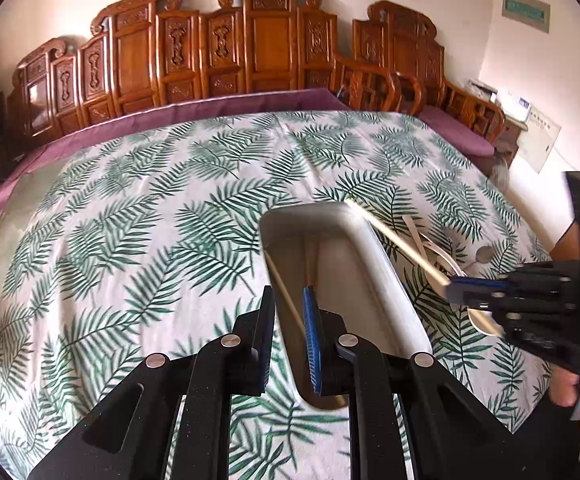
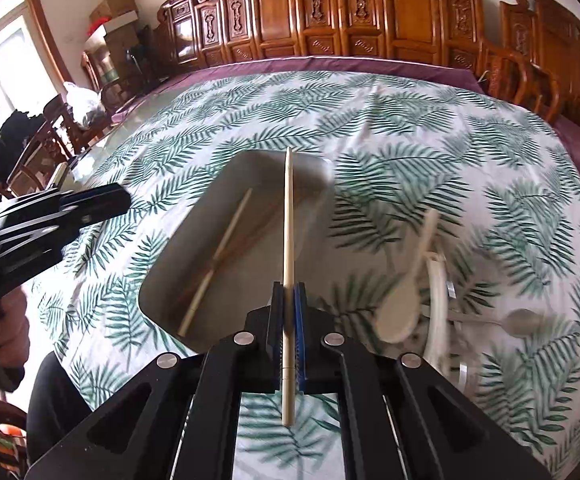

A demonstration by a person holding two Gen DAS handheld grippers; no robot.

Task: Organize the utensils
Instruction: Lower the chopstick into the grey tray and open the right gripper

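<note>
Where spoons lie (blurred): metal tray alongside.

Leaf-print tablecloth over table; tray, spoons on it

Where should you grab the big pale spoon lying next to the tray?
Probably the thin handle of the pale spoon, coming from above with the fingers across it. The handle is narrow and points away toward the far edge; the bowl is wide and rounded, and other utensils crowd its right side.
</note>
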